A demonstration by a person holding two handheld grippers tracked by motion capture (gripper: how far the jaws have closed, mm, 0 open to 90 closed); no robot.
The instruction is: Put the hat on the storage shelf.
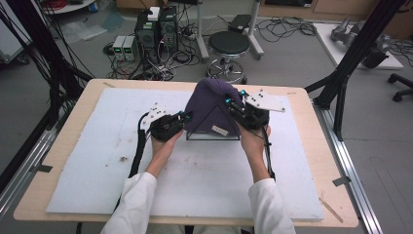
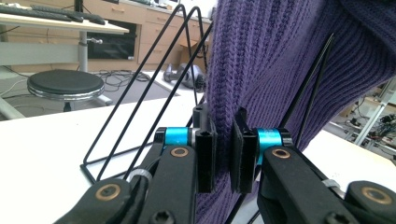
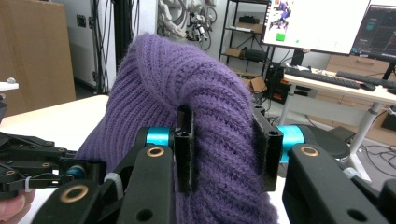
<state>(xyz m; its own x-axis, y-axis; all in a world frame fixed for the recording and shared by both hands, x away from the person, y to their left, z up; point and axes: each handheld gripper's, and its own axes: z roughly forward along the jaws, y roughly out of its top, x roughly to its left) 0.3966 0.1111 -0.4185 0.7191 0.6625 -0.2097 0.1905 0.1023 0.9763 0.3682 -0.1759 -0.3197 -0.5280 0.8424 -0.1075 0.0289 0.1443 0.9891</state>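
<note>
A purple knitted beanie (image 1: 212, 105) hangs over a black triangular wire stand (image 1: 213, 138) in the middle of the white mat. My left gripper (image 1: 184, 117) is shut on the beanie's lower left edge; in the left gripper view the knit fabric (image 2: 261, 65) is pinched between the pads (image 2: 223, 154), and the wire stand (image 2: 140, 88) rises to the left. My right gripper (image 1: 234, 100) is shut on a thick fold at the beanie's upper right. In the right gripper view the beanie (image 3: 187, 93) bulges between the jaws (image 3: 224, 149), and the left gripper (image 3: 42, 172) lies low at the left.
The white mat (image 1: 97, 161) covers most of the wooden table (image 1: 311, 161). A black stool (image 1: 229, 46), computer boxes (image 1: 156, 29) and cables stand on the floor beyond the far edge. Black frame posts (image 1: 355, 53) rise at the right and left.
</note>
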